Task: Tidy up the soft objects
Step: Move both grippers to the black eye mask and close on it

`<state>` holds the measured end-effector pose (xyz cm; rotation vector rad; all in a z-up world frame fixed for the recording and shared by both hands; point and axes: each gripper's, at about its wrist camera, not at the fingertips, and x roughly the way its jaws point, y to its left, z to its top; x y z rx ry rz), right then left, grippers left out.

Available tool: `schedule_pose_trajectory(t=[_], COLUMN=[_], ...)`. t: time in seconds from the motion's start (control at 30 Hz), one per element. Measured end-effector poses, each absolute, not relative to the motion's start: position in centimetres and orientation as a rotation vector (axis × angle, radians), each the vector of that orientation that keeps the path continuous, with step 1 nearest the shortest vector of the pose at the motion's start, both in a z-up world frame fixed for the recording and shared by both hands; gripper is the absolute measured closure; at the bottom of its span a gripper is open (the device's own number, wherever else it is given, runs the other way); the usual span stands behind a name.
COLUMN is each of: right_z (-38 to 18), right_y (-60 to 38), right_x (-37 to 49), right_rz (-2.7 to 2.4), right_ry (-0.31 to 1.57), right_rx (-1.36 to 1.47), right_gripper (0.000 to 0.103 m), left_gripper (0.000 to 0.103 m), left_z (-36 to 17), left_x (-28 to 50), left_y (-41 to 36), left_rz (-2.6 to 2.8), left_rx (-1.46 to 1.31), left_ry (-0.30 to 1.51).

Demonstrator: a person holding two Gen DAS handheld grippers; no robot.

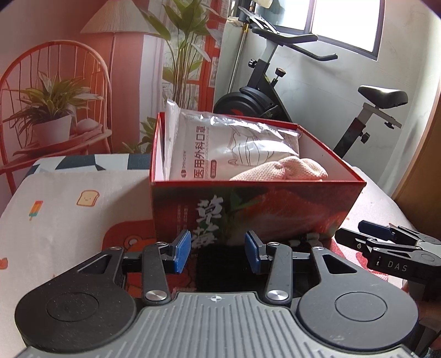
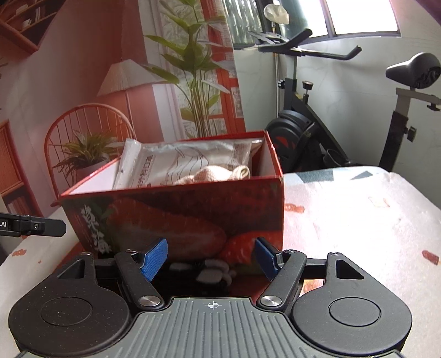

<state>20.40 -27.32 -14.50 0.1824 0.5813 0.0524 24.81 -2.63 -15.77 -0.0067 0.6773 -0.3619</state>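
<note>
A red strawberry-print box (image 1: 275, 209) stands on the table, also in the right wrist view (image 2: 176, 214). Inside it lean a white mask packet (image 1: 220, 148) (image 2: 176, 162) and a pink knitted cloth (image 1: 286, 170) (image 2: 215, 173). My left gripper (image 1: 217, 254) is open and empty, just in front of the box's near wall. My right gripper (image 2: 210, 257) is open and empty, close to the box's front wall; it also shows in the left wrist view (image 1: 386, 242) at the right. A black-and-white patterned soft item (image 2: 212, 271) lies on the table at the box's foot between my right fingers.
The table has a printed cloth (image 1: 63, 209) (image 2: 358, 214). Behind it are an exercise bike (image 1: 275, 91) (image 2: 317, 129), a backdrop with a printed chair and plants (image 1: 55, 104), and a window (image 1: 344, 22).
</note>
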Motion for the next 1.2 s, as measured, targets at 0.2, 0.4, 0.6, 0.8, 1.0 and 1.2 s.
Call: schedule_pose_trajectory(t=[0.2, 0.4, 0.6, 0.8, 1.0, 1.2], right_z=[-17.5, -19.1, -19.6, -19.8, -19.9, -20.0], right_y=[-25.8, -25.2, -25.2, -25.7, -25.5, -25.7], right_x=[19.1, 17.4, 16.3, 16.6, 16.9, 17.0], right_rz=[0.045, 0.069, 0.075, 0.086, 0.09, 0.095], right_ry=[0.663, 0.708, 0.71, 0.711, 0.712, 0.71], right_rx=[0.144, 0.128, 0.132, 0.148, 0.138, 0.144], right_gripper=[0.037, 0.037, 0.037, 0.036, 0.035, 0.034], left_gripper=[0.058, 0.058, 0.057, 0.051, 0.05, 0.05], left_z=[-18.4, -20.6, -21.7, -22.4, -23.2, -23.4], left_x=[24.6, 23.9, 23.1, 22.1, 21.5, 21.0], left_y=[-2.0, -1.7, -1.8, -1.5, -1.6, -1.5], left_rz=[-0.337, -0.333, -0.326, -0.304, -0.297, -0.291], left_rx=[-0.035, -0.05, -0.051, -0.097, -0.114, -0.131], left_ry=[0.741, 0.791, 0.784, 0.769, 0.774, 0.779])
